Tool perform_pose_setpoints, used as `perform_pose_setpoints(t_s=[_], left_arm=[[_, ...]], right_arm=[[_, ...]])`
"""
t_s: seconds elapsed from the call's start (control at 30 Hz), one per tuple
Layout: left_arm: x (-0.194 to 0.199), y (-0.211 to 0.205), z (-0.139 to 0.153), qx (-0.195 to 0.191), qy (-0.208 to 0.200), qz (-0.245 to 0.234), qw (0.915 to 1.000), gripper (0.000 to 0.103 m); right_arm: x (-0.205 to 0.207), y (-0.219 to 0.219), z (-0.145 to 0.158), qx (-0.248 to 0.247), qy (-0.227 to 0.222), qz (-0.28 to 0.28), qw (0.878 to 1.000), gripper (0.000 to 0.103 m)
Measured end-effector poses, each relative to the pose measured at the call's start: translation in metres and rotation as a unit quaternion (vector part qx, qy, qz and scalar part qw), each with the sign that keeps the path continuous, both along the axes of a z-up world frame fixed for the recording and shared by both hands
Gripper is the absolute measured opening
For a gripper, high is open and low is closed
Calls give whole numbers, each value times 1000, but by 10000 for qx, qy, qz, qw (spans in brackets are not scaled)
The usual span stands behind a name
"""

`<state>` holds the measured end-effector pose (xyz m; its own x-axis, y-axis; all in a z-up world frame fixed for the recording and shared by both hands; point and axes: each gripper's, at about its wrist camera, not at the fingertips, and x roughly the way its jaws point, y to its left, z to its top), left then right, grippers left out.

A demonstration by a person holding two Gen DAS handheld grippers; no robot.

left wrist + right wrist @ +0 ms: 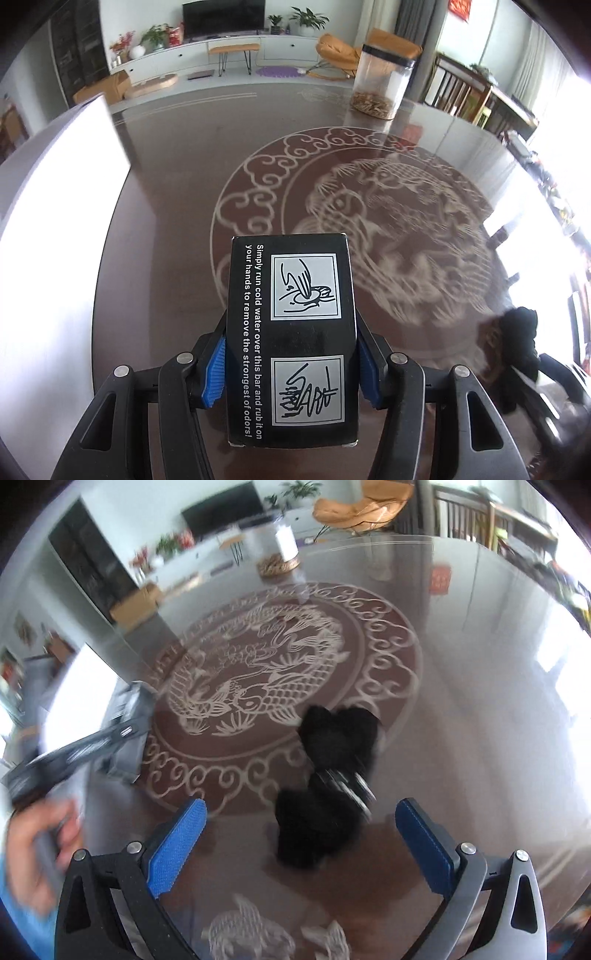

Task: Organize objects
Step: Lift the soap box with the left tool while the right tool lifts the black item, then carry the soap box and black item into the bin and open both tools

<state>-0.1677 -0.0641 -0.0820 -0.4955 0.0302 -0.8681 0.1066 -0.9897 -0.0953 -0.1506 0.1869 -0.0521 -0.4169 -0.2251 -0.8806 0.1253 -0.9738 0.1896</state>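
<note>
Left gripper (291,363) is clamped on the black rectangular cardboard box with white printed instructions (291,339): blue pads (215,373) press its two long side faces. The grip sits on the rear half, so the front half juts out past the fingertips. My read: pinching the narrow width keeps the box from yawing and leaves the far end free to set down first.

The box's long axis runs along my fingers, far end toward 12 o'clock in the left wrist view, printed face up at the camera. It looks lifted clear of the glossy brown table with the pale carp medallion (177,206), though I can't confirm the gap underneath.

Right gripper (301,843) is released, jaws wide, nothing between the pads. A fluffy black item with a metal clip (332,771) lies on the table just ahead at 12 o'clock, probably the next pick.

A clear plastic jar with a black lid (382,83) stands at 1 o'clock, well apart. A white panel (55,206) lies at 9 o'clock. A hand (35,853) shows at 8 o'clock in the right wrist view, blurred.
</note>
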Motion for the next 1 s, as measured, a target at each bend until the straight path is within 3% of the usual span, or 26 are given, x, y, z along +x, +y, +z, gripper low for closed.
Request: perform_pose_setpoints(t_s=[0.03, 0.07, 0.17, 0.27, 0.37, 0.47, 0.6, 0.73, 0.8, 0.9, 1.0], left_arm=[[8, 1, 3, 38, 62, 13, 10000, 57], [19, 5, 9, 92, 165, 14, 9998, 57], [51, 3, 33, 152, 521, -61, 9985, 57], [84, -15, 62, 428, 802, -173, 9957, 57], [122, -50, 95, 498, 1036, -127, 9933, 57], [153, -97, 122, 166, 1237, 225, 9919, 57], [182, -163, 131, -496, 1129, 873, 9885, 57], [199, -221, 108, -815, 644, 1498, 9832, 57], [208, -239, 94, -819, 362, 1683, 9817, 58], [216, -256, 76, -661, 84, 1910, 9793, 59], [218, -256, 71, -655, 15, 1955, 9785, 63]], right_arm=[[-6, -5, -5, 234, -61, -14, 9997, 50], [-9, -10, -13, 611, -175, -19, 9980, 38], [6, -9, -5, 693, -50, -42, 9976, 38], [30, -5, 20, 92, 85, 15, 9999, 38], [57, -37, 75, -326, 487, 575, 9966, 38], [81, -86, 122, -611, 831, 1307, 9860, 38], [106, -179, 167, -1114, 1018, 2419, 9585, 38], [125, -268, 169, -1107, 934, 3293, 9330, 39], [132, -307, 155, -1077, 650, 3667, 9218, 39], [138, -342, 126, -933, 196, 3928, 9147, 42], [143, -364, 102, -600, -36, 4113, 9095, 58]])
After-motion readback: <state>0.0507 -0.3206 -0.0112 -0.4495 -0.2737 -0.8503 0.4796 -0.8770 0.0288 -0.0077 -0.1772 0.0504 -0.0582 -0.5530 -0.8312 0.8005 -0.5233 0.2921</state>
